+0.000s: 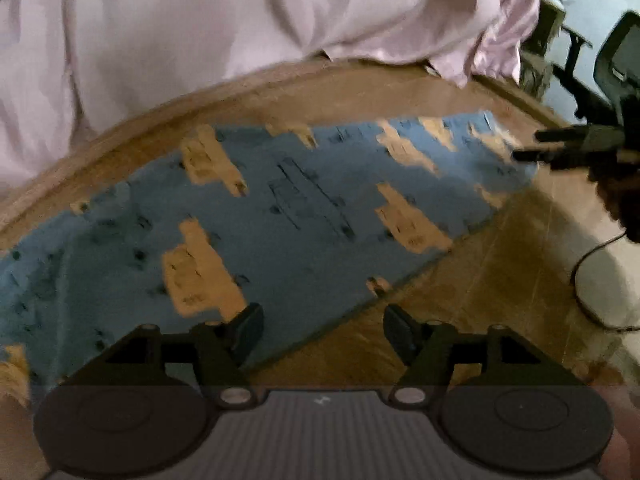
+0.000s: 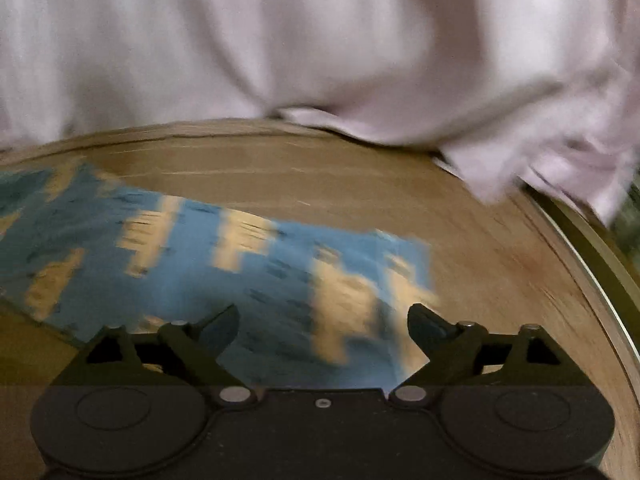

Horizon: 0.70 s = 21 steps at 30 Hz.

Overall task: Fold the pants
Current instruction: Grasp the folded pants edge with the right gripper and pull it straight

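**Both grippers empty, pants flat on table**

One pair of pants [image 1: 280, 216], blue with tan patches, lies flat on the wooden table [image 1: 480, 280]. Two grippers: left gripper [image 1: 323, 330] fingers spread, holding nothing; right gripper [image 2: 323, 330] likewise. Person's pale shirt [image 2: 320, 40] at the far edge. Both views are motion-blurred.
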### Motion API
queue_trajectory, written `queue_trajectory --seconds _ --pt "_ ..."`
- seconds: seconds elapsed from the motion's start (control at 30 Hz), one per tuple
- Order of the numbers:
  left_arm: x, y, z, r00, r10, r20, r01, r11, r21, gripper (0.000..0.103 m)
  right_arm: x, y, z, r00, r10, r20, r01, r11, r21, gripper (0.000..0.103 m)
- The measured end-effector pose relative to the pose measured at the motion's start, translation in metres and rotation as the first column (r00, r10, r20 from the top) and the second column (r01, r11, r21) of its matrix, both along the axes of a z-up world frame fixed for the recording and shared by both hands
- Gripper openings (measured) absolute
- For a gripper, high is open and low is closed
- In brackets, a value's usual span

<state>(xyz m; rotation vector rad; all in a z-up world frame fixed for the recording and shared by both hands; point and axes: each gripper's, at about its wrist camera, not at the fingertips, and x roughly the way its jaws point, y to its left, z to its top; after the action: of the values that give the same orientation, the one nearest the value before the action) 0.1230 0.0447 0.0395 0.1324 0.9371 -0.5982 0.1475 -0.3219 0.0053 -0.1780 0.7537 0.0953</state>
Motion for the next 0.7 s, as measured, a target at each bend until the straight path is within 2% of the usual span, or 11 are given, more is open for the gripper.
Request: queue_trajectory --seconds 0.13,0.23,0.3,0.37,0.4,0.43,0.47,0.5,0.57,0.63,0.7 --pt "0.045 0.004 0.017 0.997 0.054 0.059 -0.055 0.998 0.027 0.073 0.036 0.046 -0.001 0.983 0.185 0.010 -0.185 0.982 0.032 0.093" --pt "0.090 0.000 0.022 0.989 0.052 0.137 -0.062 0.995 0.074 0.075 0.063 0.080 -0.003 0.948 0.317 0.024 -0.317 0.948 0.027 0.093" --pt "0.118 -0.004 0.021 0.987 0.044 0.153 -0.061 0.992 0.109 0.074 0.078 0.097 -0.004 0.919 0.393 0.031 -0.393 0.919 0.013 0.092" --pt "0.146 -0.008 0.015 0.989 0.029 0.148 -0.050 0.988 0.145 0.070 0.093 0.113 -0.007 0.897 0.441 0.026 -0.441 0.897 0.006 0.085" --pt "0.155 -0.009 0.011 0.990 0.027 0.138 -0.049 0.986 0.161 0.063 0.099 0.118 -0.009 0.891 0.454 0.022 -0.454 0.891 0.008 0.083" --pt "0.166 -0.011 0.008 0.993 0.022 0.120 -0.043 0.983 0.178 0.055 0.105 0.123 -0.010 0.888 0.460 0.017 -0.460 0.888 0.011 0.077" --pt "0.175 -0.013 0.003 0.995 0.016 0.103 -0.036 0.980 0.194 0.052 0.111 0.127 -0.012 0.886 0.464 0.012 -0.465 0.885 0.018 0.070" --pt "0.181 -0.014 -0.001 0.996 0.008 0.087 -0.026 0.978 0.205 0.044 0.113 0.128 -0.014 0.884 0.468 0.007 -0.468 0.883 0.024 0.065" --pt "0.187 -0.015 -0.010 0.998 -0.016 0.060 0.002 0.976 0.219 0.037 0.118 0.128 -0.019 0.882 0.471 -0.009 -0.471 0.882 0.034 0.044" --pt "0.188 -0.016 -0.013 0.998 -0.043 0.048 0.032 0.978 0.208 0.020 0.116 0.125 -0.021 0.884 0.466 -0.015 -0.465 0.884 0.048 0.038" --pt "0.185 -0.018 -0.013 0.997 -0.055 0.063 0.041 0.977 0.208 0.011 0.112 0.121 -0.026 0.888 0.459 -0.030 -0.457 0.888 0.051 0.036"
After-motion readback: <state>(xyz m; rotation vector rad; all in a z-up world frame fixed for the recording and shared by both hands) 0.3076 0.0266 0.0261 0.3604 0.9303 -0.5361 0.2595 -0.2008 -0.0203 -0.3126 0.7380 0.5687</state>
